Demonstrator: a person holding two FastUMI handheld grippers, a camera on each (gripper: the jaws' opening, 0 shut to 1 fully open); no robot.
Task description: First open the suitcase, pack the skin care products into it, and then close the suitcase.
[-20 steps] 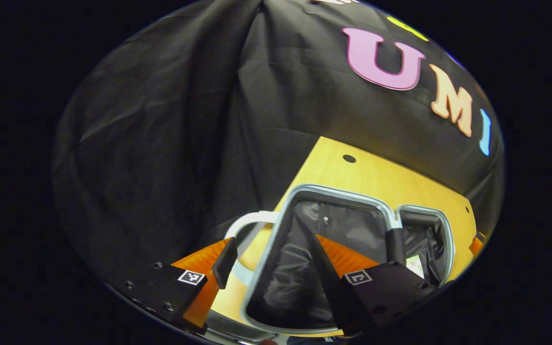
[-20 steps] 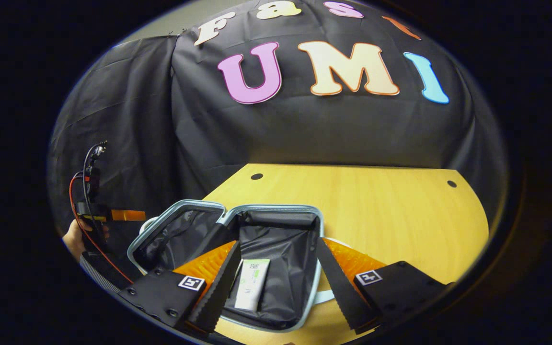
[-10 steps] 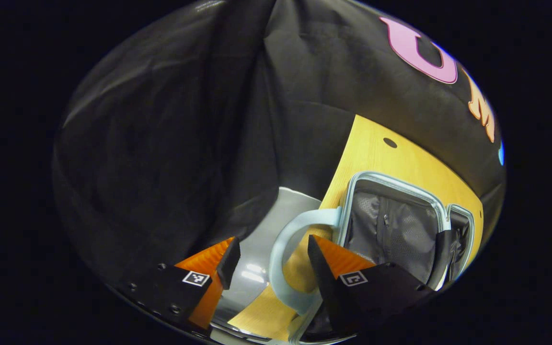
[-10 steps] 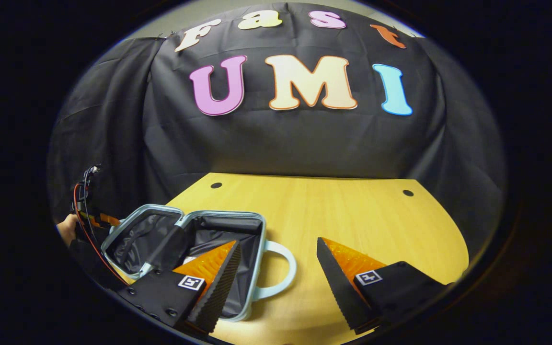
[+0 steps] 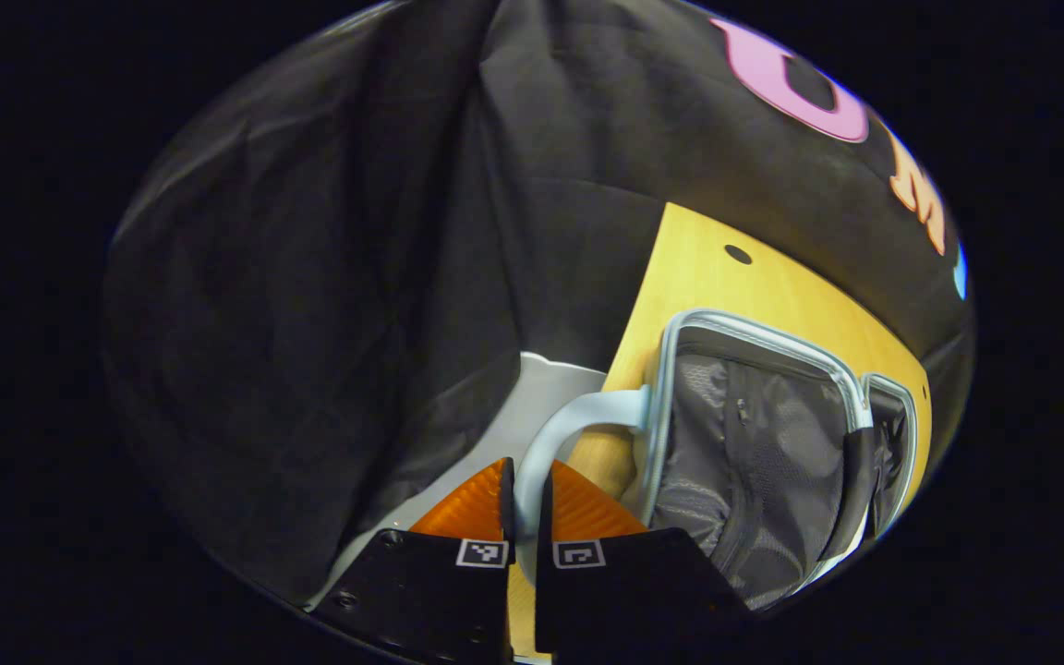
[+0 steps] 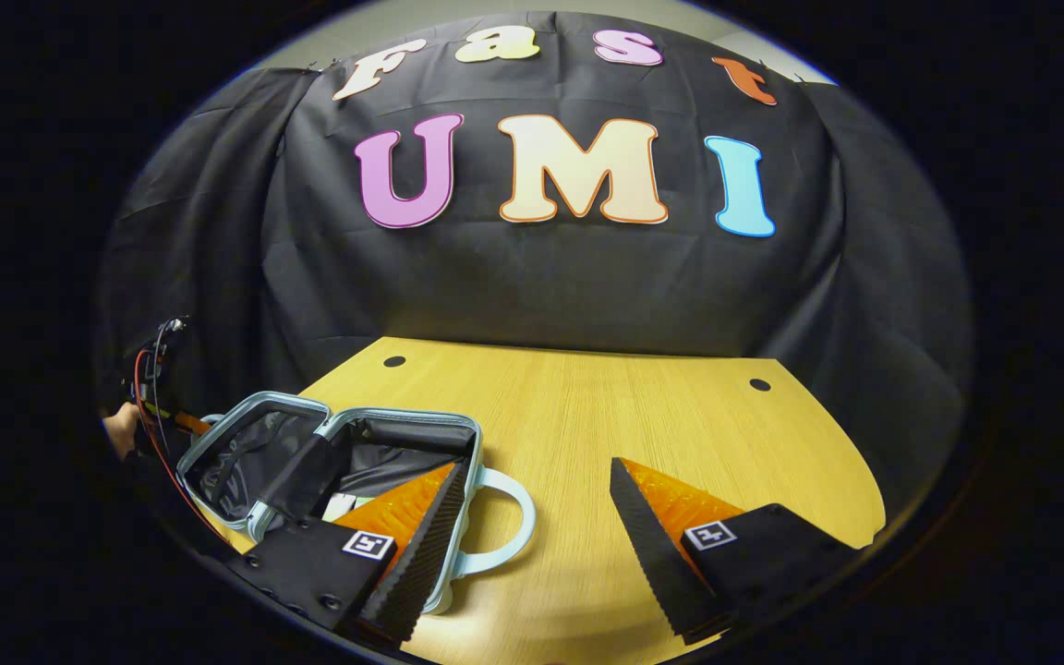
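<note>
The pale blue suitcase lies open on the wooden table, its grey mesh lining facing up. My left gripper is shut on the looped handle of the nearer half. In the right gripper view the suitcase sits at the lower left with both halves spread. A white skin care tube peeks out inside the right half. My right gripper hangs open above the table, its left finger over the suitcase's right rim and second handle. A hand holds the left gripper at the suitcase's far side.
The suitcase's left half reaches the table's left edge, where grey floor shows below. Red and black cables trail from the left gripper. Two small round holes sit near the table's back edge. Black cloth walls close in the back and sides.
My left gripper swung from over the suitcase to its handle and closed on it. My right gripper, still open, drew right from above the suitcase's inside to its right rim.
</note>
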